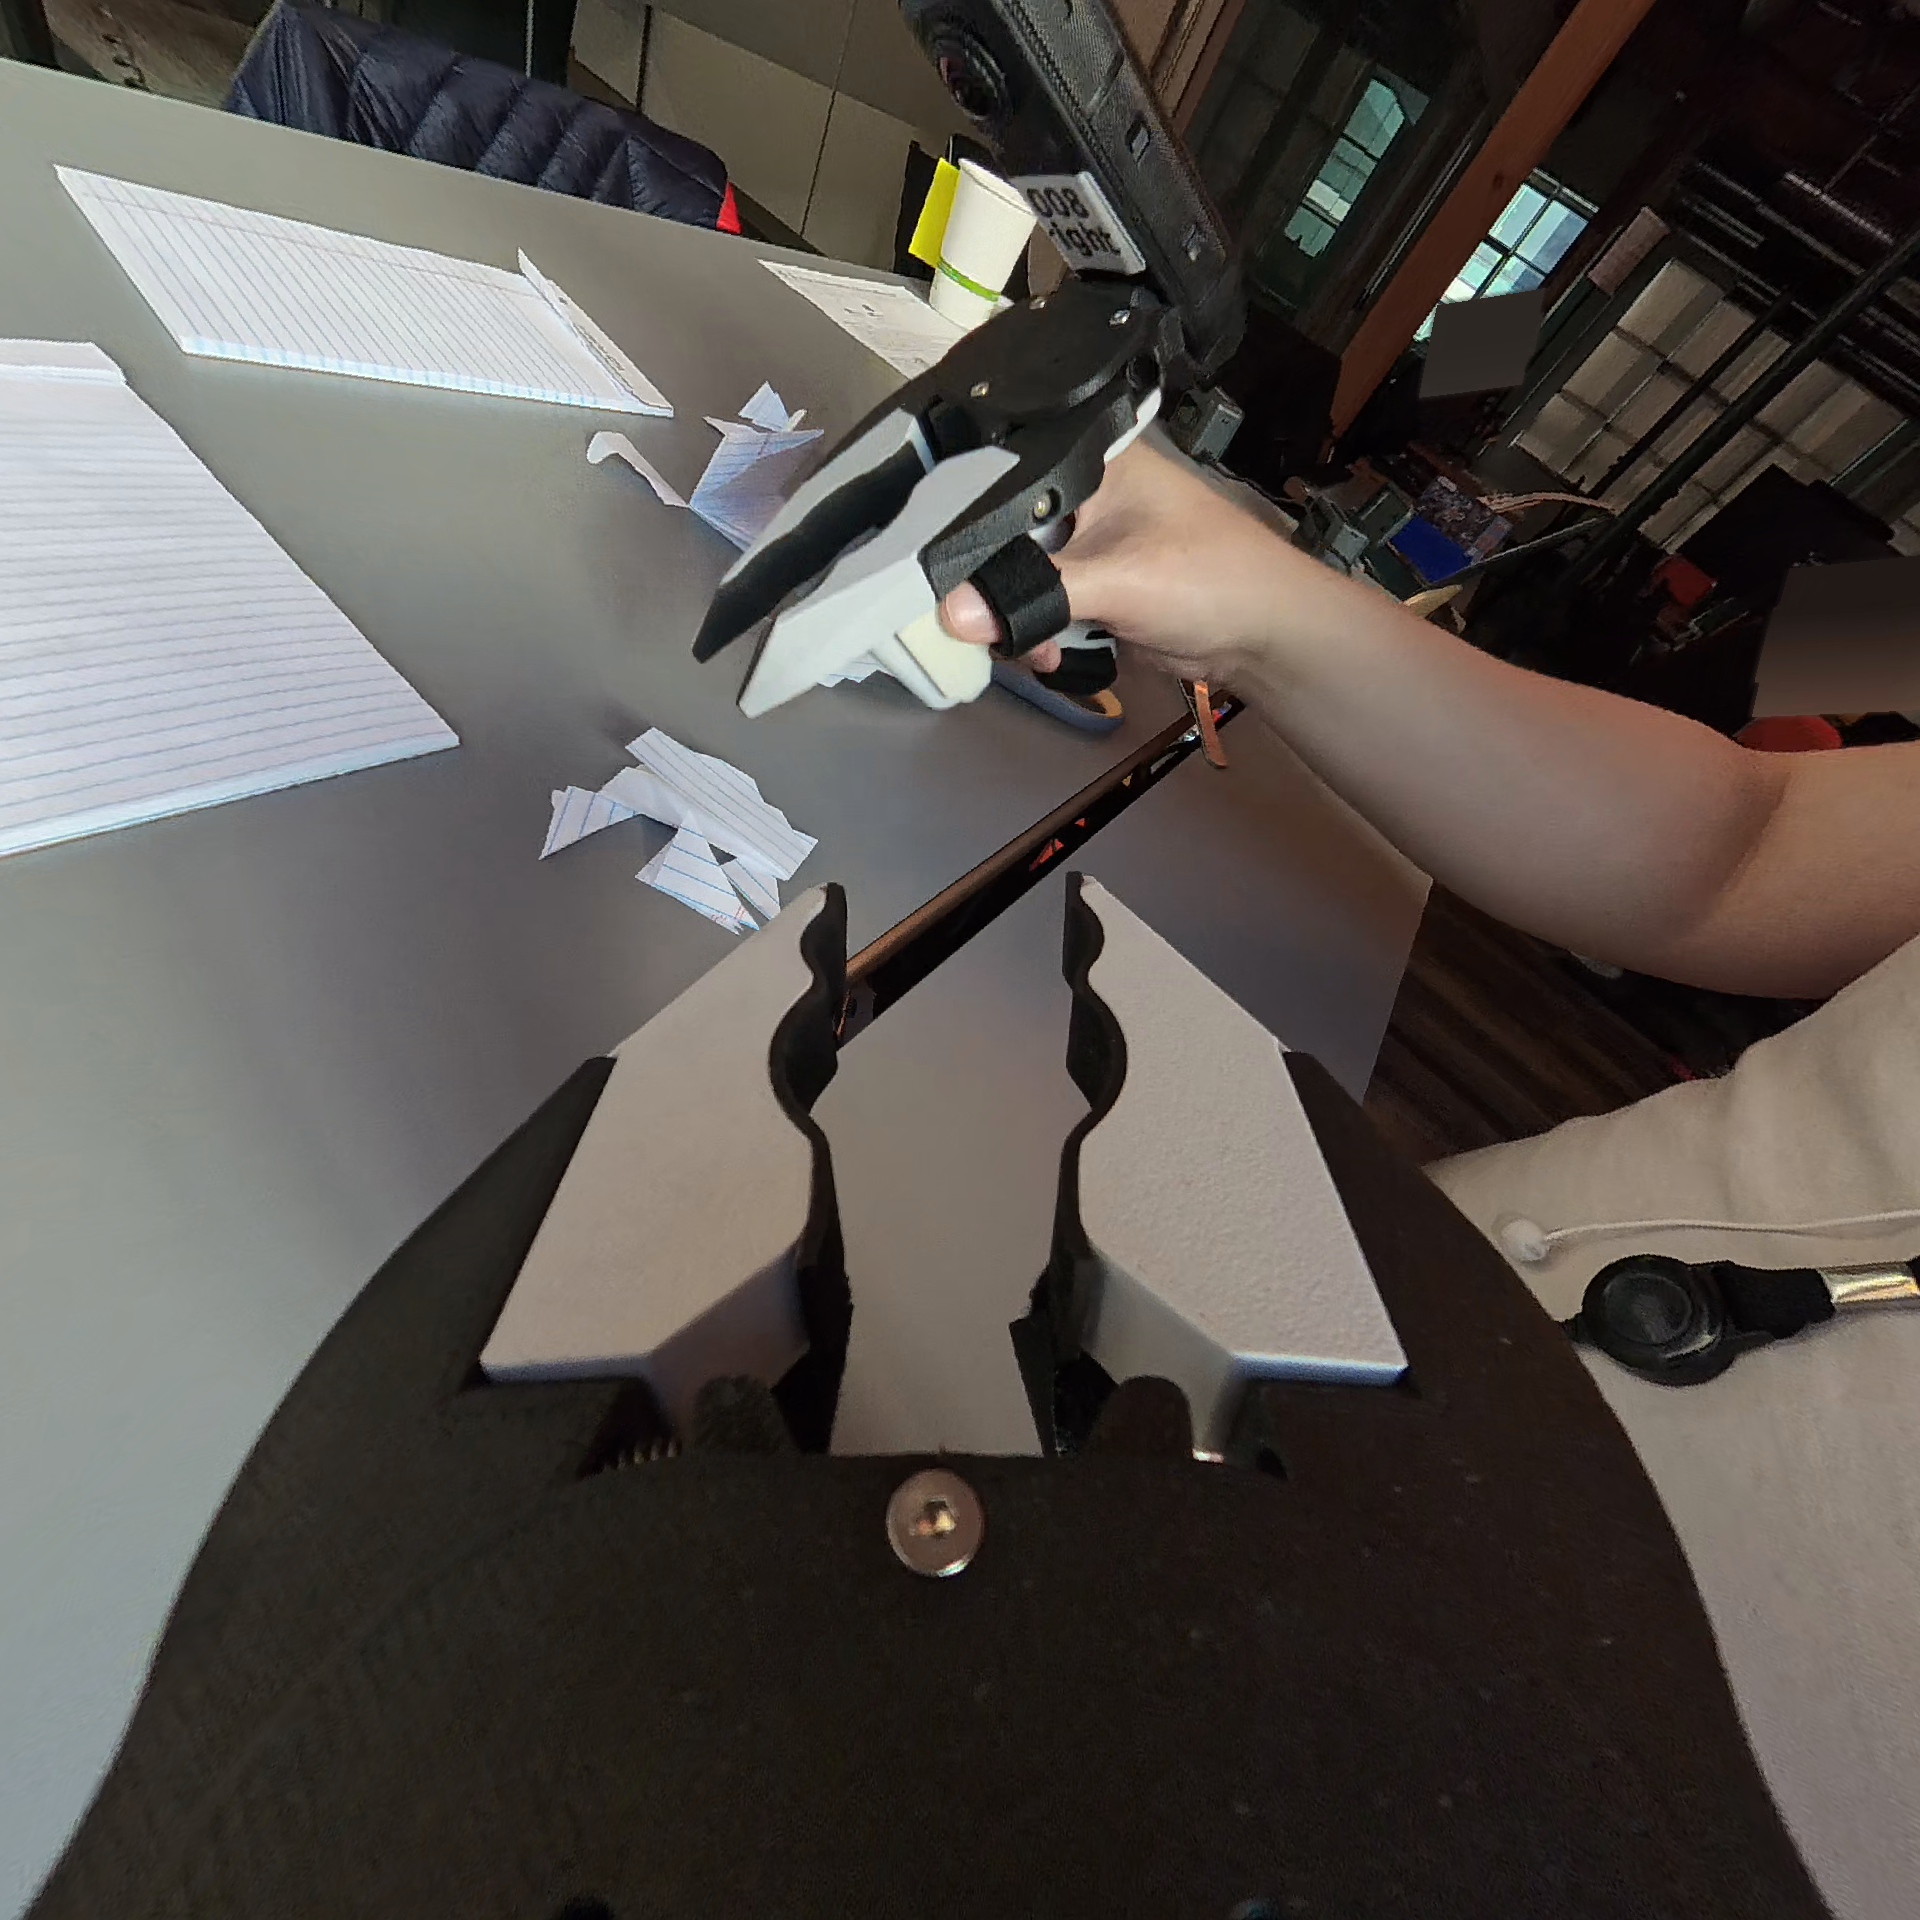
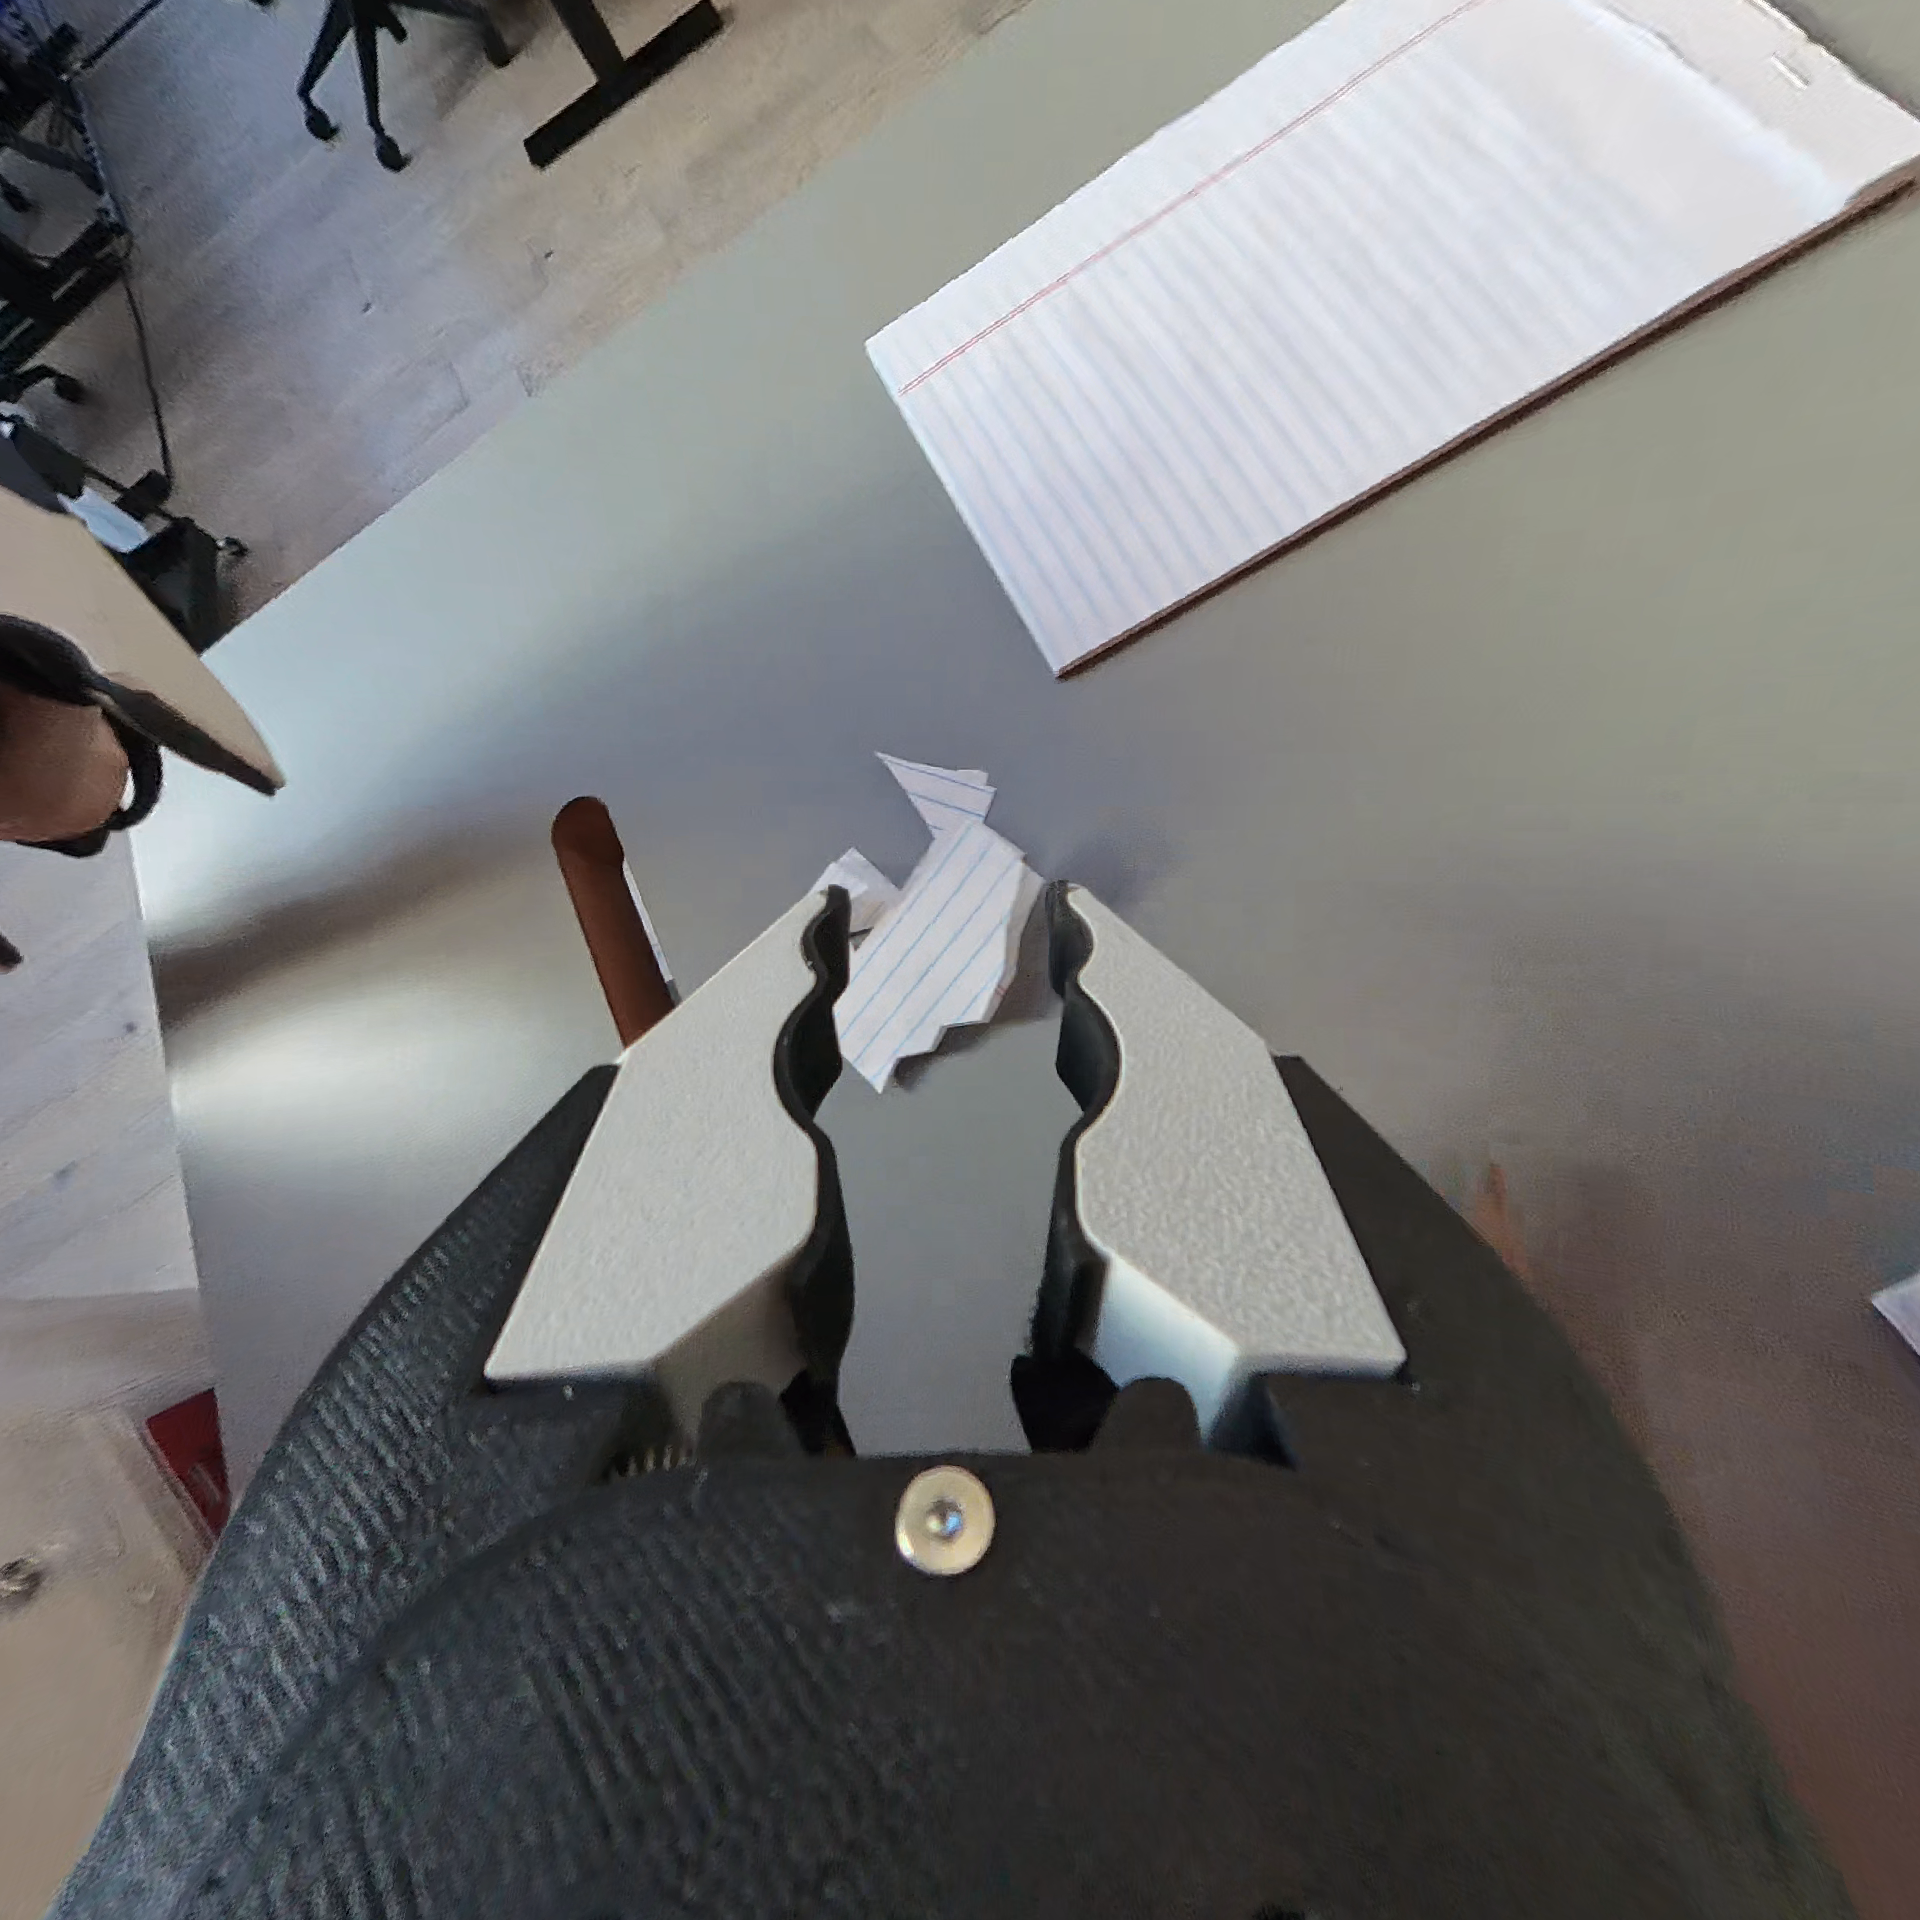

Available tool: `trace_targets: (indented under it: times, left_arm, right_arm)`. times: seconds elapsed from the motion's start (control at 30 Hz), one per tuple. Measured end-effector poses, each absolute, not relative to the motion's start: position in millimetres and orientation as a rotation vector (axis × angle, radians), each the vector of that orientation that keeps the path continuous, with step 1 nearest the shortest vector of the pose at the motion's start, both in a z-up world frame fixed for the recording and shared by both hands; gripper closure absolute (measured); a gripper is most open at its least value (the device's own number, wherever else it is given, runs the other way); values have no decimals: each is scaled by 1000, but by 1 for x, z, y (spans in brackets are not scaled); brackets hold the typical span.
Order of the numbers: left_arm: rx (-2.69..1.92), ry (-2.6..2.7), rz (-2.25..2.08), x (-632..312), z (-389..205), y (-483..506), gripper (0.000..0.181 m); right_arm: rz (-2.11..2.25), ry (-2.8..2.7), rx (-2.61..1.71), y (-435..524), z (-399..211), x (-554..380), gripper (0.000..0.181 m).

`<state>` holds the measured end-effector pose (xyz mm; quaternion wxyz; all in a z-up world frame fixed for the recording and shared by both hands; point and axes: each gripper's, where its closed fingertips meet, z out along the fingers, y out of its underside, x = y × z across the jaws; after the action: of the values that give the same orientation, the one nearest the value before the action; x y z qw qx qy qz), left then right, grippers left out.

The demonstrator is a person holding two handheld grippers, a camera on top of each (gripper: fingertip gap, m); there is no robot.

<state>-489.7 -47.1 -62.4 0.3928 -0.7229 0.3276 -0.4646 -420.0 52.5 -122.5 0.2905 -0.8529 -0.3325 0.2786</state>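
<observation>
Left gripper (image 1: 951, 904), jaws apart, empty, above grey table (image 1: 312, 1039) near folded lined paper (image 1: 691, 831). Right wrist view alone shows right gripper (image 2: 948, 904) jaws apart over another folded paper (image 2: 940, 951); lined notepad (image 2: 1351, 312) beyond

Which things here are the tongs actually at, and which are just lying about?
At the tongs:
- right tongs, open, nearest the folded lined paper
- left tongs, open, empty

Lying about:
- lined pad
- paper cup

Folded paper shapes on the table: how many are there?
2. One folded paper lies just beyond the left gripper; another folded paper sits farther off, beside the right gripper. More may be hidden.
</observation>
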Motion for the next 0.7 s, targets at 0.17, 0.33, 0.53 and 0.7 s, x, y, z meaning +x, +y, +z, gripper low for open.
trace_targets:
  times: [0.17,0.33,0.53,0.7]
  left_arm:
    - [-1857,833,-1208,-483,-72,-52,142]
    - [-1881,819,-1177,-478,-80,-50,147]
    - [-1850,1158,-574,-439,-119,-7,142]
    - [-1942,1235,-549,-420,-144,5,137]
  right_arm:
    - [714,-1108,-2226,51,-140,-427,143]
    - [997,-1152,-2331,53,-149,-418,150]
    - [1151,-1124,-2281,52,-144,-423,161]
    - [1340,-1102,-2249,42,-137,-428,175]
